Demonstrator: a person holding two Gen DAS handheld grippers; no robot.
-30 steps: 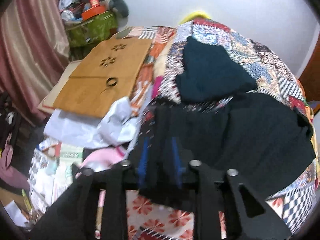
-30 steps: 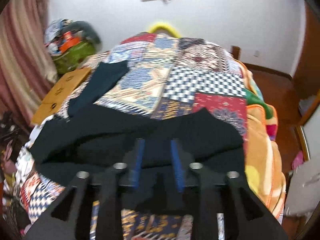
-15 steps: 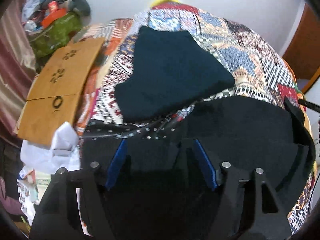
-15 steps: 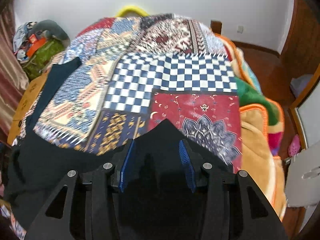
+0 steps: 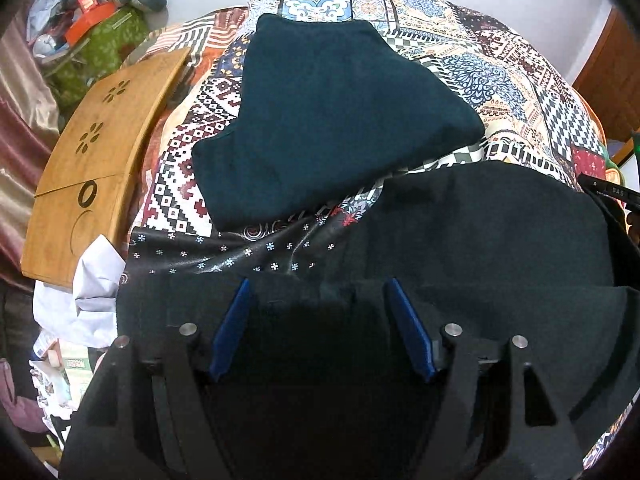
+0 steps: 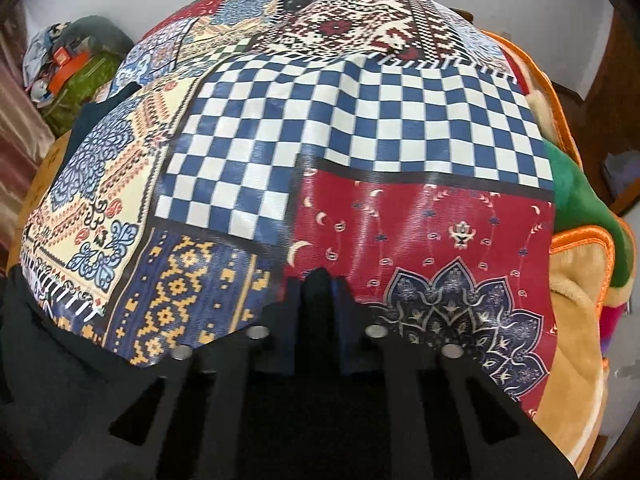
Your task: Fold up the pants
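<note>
1. Far left in my left wrist view, the wooden lap tray [image 5: 96, 168] lay at the bed's edge, with crumpled white cloth [image 5: 96, 292] below it. None of it had been touched.

2. My left gripper [image 5: 320, 320] had swung in low over the black pants [image 5: 500, 240], and its jaws had just gone wide. The blue pads [image 5: 232, 332] stood well apart, dark fabric lay under and between them, and nothing was pinched. I read that as a let-go: this end of the fold was laid down.

3. Just beyond lay a folded dark teal garment [image 5: 336, 120], flat on the patchwork bedspread [image 5: 500, 72] and apart from the black pants.

4. Over to my right gripper [image 6: 316, 292]: its jaws had just been closing, and they now stood nearly together. Whether a thin edge of black cloth was caught between them, I couldn't tell.

5. From that side the pants [image 6: 52, 360] showed only at the lower left, and the checkered and red patches of the bedspread [image 6: 360, 128] filled the view ahead.

6. My judgement was that one fold was down; next would come smoothing it flat or picking up an edge for another fold.
</note>
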